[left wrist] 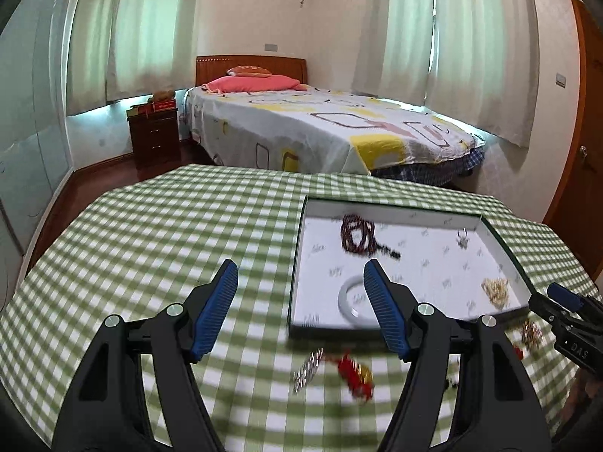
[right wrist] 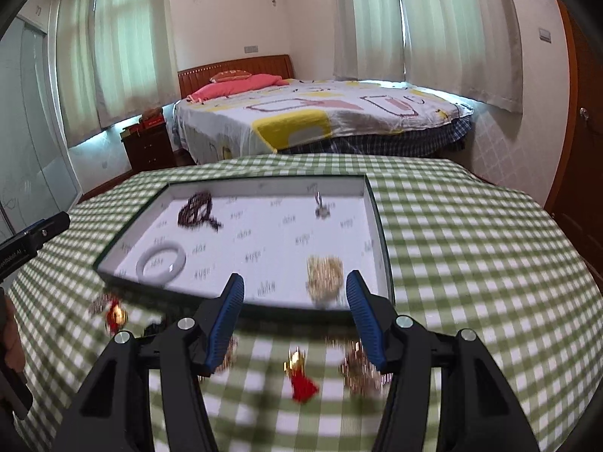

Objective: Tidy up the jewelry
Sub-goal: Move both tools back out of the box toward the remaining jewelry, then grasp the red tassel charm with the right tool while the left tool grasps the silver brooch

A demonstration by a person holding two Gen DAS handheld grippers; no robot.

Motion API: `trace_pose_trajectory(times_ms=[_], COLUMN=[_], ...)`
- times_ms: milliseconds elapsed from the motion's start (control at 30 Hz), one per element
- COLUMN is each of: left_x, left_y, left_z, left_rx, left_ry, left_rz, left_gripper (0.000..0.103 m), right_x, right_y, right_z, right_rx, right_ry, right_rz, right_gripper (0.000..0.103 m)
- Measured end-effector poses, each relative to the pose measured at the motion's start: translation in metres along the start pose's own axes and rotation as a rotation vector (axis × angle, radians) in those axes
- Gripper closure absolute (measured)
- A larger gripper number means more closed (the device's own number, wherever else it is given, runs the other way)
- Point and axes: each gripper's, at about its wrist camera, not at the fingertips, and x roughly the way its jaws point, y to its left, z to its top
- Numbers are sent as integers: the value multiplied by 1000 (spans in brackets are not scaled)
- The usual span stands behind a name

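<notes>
From the left wrist view, the left gripper [left wrist: 301,293] hangs over the green-checked bench [left wrist: 150,233], its blue fingers [left wrist: 222,301] released and spread with nothing between them. The shallow white-lined tray [left wrist: 395,209] sits just ahead and to the right and already holds a dark bead strand [left wrist: 356,233], a pale bangle [left wrist: 348,295], a gold chain heap [left wrist: 497,292] and a small silver piece [left wrist: 462,240]. Loose on the cloth in front of the tray lie a silver chain [left wrist: 307,371] and a red tasselled charm [left wrist: 356,374], both blurred. The step in hand looks like the approach to a next loose piece; the next move calls for lowering the fingers around one item, the silver chain being nearest. On the right gripper [left wrist: 565,301] at the frame edge, the letters "DAS" are readable.

From the right wrist view, the right gripper [right wrist: 294,305] is likewise released and empty, hovering over the tray's near wall [right wrist: 264,310]. Below it on the cloth sit a red-and-gold charm [right wrist: 301,376] and a coppery chain cluster [right wrist: 361,371], with another red piece [right wrist: 115,312] to the left. Either calls for a low, pinching descent. On the left gripper [right wrist: 34,237], the lettering is partly cut off and cannot be read with certainty.
</notes>
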Motion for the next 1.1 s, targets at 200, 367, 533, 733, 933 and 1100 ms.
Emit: trace_pose_trajectory(times_ms=[200,367,533,733,933,1100], left_x=[-13,-13,-8,-5,2,6], left_y=[4,7,13,14,11,10], left_z=[-29,-47,-55,-57,-62,-64], left_rx=[-6,5,-11,-12,-5,-1], left_ry=[27,67,94,105,131,151], left_rz=[3,14,24,25,21,21], left_gripper=[35,35,35,35,35,35], right_x=[-8,-5,4,12,15,14], right_y=[0,-1,-2,-4,-4,-1], right_z=[-28,-42,-47,-49,-51,-52], right_rx=[1,0,5,9,4,-16], right_ry=[35,75,114,155,185,185], right_rz=[1,4,1,2,3,-1], right_gripper=[47,49,52,61,72,86])
